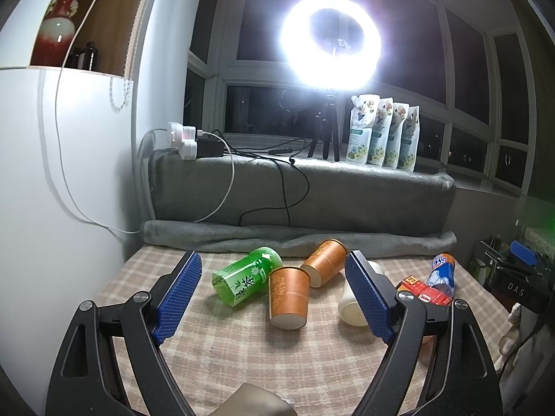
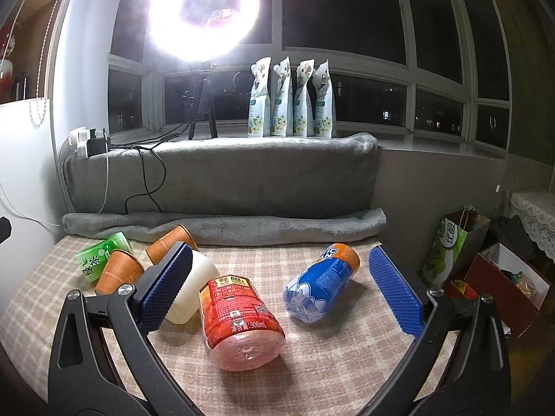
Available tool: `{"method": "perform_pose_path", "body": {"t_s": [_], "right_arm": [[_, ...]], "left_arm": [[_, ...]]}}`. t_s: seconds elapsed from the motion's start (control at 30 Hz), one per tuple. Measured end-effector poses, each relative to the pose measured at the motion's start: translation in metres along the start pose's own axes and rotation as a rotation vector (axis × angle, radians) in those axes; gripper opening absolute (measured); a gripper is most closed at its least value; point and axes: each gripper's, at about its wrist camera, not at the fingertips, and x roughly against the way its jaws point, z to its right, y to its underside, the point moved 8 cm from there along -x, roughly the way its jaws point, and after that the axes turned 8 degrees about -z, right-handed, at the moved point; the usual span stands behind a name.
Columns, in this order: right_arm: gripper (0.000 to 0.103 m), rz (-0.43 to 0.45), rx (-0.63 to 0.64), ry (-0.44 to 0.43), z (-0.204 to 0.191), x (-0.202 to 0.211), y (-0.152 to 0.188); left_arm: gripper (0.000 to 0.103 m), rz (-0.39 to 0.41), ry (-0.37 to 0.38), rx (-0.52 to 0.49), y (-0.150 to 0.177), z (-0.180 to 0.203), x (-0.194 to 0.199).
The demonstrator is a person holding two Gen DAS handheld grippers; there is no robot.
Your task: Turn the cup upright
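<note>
The left gripper [image 1: 274,298], jaws spread wide and empty, is lining up on the nearer orange paper cup [image 1: 288,300] lying on its side mid-tabletop [image 1: 242,357], and it should be pinching gently across the wall, since thin paper crushes easily.

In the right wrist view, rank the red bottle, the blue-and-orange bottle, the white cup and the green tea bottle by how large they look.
1. Red bottle, largest, though it also lies nearest the camera.
2. Blue-and-orange bottle.
3. White cup, partly hidden behind a gripper finger, so its rank is unsure.
4. Green tea bottle, smallest, farthest away and partly hidden.
</note>
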Motion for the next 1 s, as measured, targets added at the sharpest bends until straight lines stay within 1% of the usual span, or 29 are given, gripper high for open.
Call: {"method": "perform_pose_path", "body": {"t_s": [0.27,1.0], "right_arm": [[0.103,-0.003,-0.006,0.001,0.0025,-0.0024,0.0007],[0.103,-0.006,-0.010,0.001,0.0043,-0.0059,0.0018]], "left_arm": [[0.085,-0.022,0.005,-0.008,0.0021,0.0040,-0.0071],[0.085,-0.025,0.011,-0.009,0.0029,0.0059,-0.0095]]}}
